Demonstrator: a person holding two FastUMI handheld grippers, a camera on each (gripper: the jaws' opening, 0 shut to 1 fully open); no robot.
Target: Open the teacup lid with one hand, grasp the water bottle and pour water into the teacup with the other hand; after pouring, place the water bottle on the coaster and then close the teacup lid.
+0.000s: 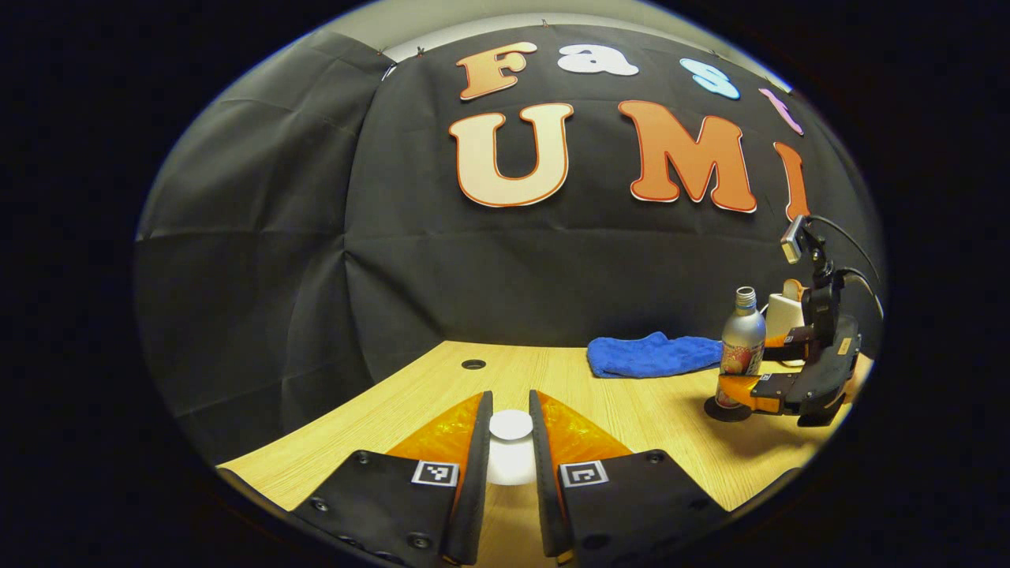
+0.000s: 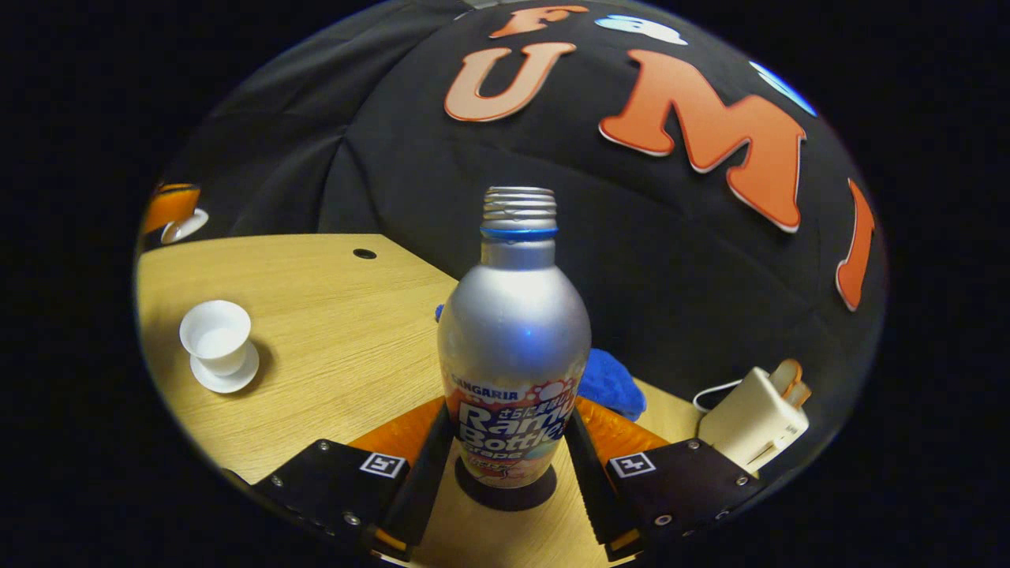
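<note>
A white teacup lid (image 1: 510,426) sits between my left gripper's (image 1: 510,404) fingers, which are shut on it above the table. In the right gripper view that gripper (image 2: 170,207) hangs at the far left with the lid (image 2: 183,229). The white teacup (image 2: 215,335) stands uncovered on its saucer (image 2: 227,379). A silver water bottle (image 2: 513,331), cap off, stands upright on a dark round coaster (image 2: 505,495). My right gripper (image 2: 509,414) is shut on its lower body. In the left gripper view the bottle (image 1: 744,331), coaster (image 1: 722,410) and right gripper (image 1: 757,364) are at the right.
A blue cloth (image 1: 647,355) lies at the back of the wooden table (image 1: 631,410), just behind the bottle. A white toaster with bread (image 2: 753,430) stands to the bottle's right. A small cable hole (image 1: 473,364) is near the table's far edge.
</note>
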